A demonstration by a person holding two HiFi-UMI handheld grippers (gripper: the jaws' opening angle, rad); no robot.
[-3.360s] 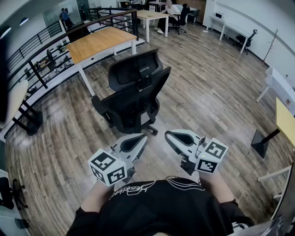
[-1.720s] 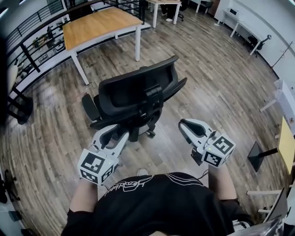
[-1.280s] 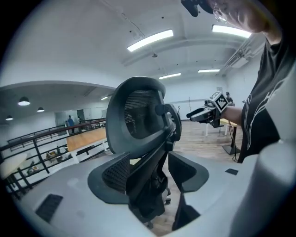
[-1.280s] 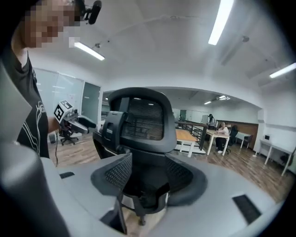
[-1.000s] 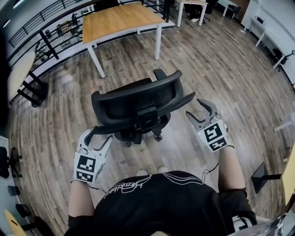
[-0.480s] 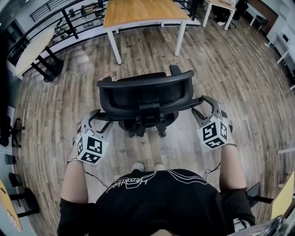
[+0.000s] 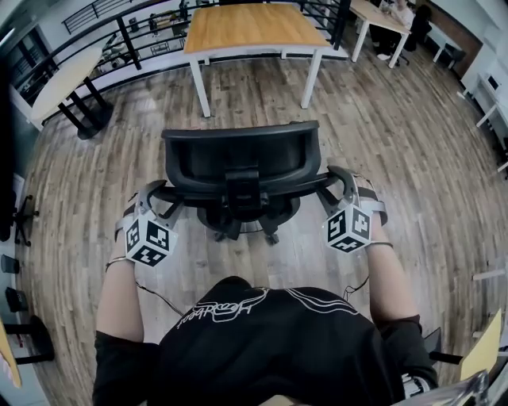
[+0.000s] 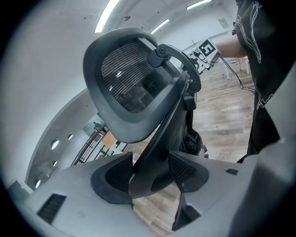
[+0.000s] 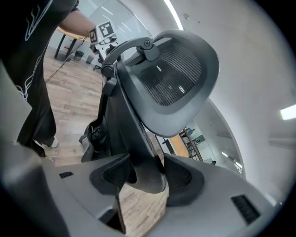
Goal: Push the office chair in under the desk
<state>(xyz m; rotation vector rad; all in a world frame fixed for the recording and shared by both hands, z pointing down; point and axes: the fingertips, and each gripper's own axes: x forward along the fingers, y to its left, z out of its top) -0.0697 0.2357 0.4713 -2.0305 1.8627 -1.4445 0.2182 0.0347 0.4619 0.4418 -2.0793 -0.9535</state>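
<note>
At 8 o'clock of the office chair (image 7: 238,158) in the head view, the left gripper (image 7: 156,197) meets the left armrest (image 7: 181,193). Only the left gripper view shows its jaws spread wide astride that armrest (image 8: 159,143), not clamped on it. The chair stands on the wooden floor (image 7: 381,143) with its back to the person and the desk (image 7: 246,24) well apart at 12 o'clock. At 4 o'clock the right gripper (image 7: 337,186) stands equally wide about the right armrest (image 9: 132,139), which its own view alone shows.
</note>
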